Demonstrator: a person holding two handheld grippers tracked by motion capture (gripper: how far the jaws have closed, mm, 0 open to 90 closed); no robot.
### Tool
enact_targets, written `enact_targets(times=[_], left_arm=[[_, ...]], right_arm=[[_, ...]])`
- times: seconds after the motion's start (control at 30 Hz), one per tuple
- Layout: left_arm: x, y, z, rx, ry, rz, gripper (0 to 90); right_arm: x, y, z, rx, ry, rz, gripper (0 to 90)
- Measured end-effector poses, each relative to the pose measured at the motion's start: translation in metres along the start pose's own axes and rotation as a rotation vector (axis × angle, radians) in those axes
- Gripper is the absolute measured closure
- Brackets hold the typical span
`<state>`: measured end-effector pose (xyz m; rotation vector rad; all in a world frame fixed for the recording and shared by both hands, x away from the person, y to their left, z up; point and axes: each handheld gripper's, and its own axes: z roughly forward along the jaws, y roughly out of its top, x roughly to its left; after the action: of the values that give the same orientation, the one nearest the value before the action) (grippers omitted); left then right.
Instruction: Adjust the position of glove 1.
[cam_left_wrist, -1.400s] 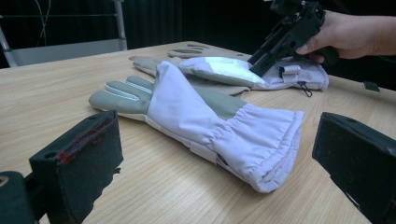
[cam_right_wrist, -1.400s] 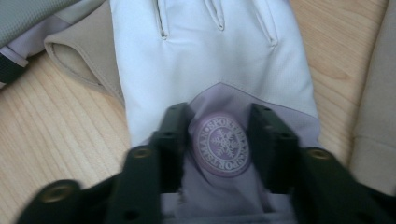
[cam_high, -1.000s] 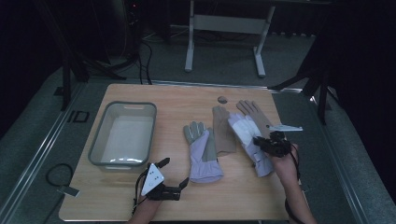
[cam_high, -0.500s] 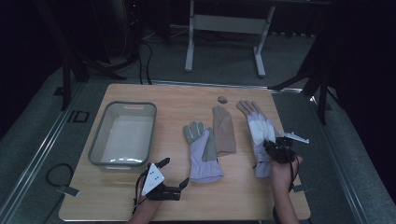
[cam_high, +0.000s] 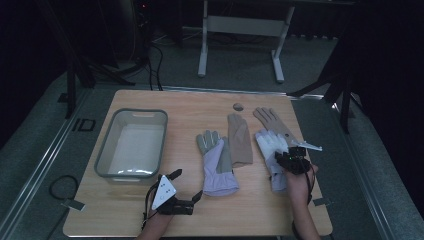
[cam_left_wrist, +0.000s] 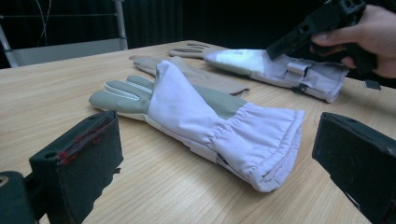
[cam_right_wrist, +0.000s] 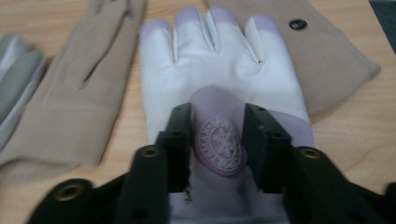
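Observation:
Several gloves lie across the table's middle and right. My right gripper (cam_high: 292, 161) hovers low over the cuff of the white and lavender glove (cam_high: 270, 147), which lies flat and partly over a tan glove (cam_high: 272, 119). Its jaws have just been opening; in the right gripper view the right gripper (cam_right_wrist: 218, 135) straddles the glove's round badge (cam_right_wrist: 219, 140) without pressing it. My left gripper (cam_high: 186, 185) rests open near the front edge, pointing at the grey and lavender glove (cam_left_wrist: 196, 112), with nothing between its jaws. Another tan glove (cam_high: 239, 140) lies between the two lavender ones.
A grey plastic tub (cam_high: 105, 150) stands at the table's left. A small dark round object (cam_high: 238, 106) lies near the far edge. Bare wood stretches along the front edge between the two hands. A metal stand is on the floor beyond the table.
The right gripper came back toward the person and down, bringing the white glove a little nearer and laying it flat. Its jaws have parted. The left gripper kept still.

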<state>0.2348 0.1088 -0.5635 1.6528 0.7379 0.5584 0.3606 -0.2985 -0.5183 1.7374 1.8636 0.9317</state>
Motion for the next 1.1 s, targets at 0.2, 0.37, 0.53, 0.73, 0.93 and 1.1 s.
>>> enact_targets(times=[0.2,0.37,0.53,0.73,0.93,1.1], left_arm=[[0.000,0.000,0.000,-0.001,-0.001,0.000,1.5],[0.000,0.000,0.000,0.001,0.000,-0.005,1.5],[0.000,0.000,0.000,0.000,0.002,-0.005,1.5],[0.000,0.000,0.000,0.002,0.001,-0.006,1.6],[0.000,0.000,0.000,0.001,0.000,-0.004,1.6],[0.000,0.000,0.000,0.002,0.000,0.000,1.6]], right_arm=[[-0.016,0.017,-0.027,-0.050,0.123,-0.160,53.3],[-0.032,0.023,-0.041,-0.019,0.183,-0.348,54.6],[-0.043,0.019,-0.032,0.024,0.249,-0.405,55.6],[-0.045,0.016,-0.015,0.059,0.299,-0.424,54.7],[-0.044,0.005,0.015,0.126,0.270,-0.496,50.9],[-0.045,-0.002,0.017,0.101,0.300,-0.463,64.9]])
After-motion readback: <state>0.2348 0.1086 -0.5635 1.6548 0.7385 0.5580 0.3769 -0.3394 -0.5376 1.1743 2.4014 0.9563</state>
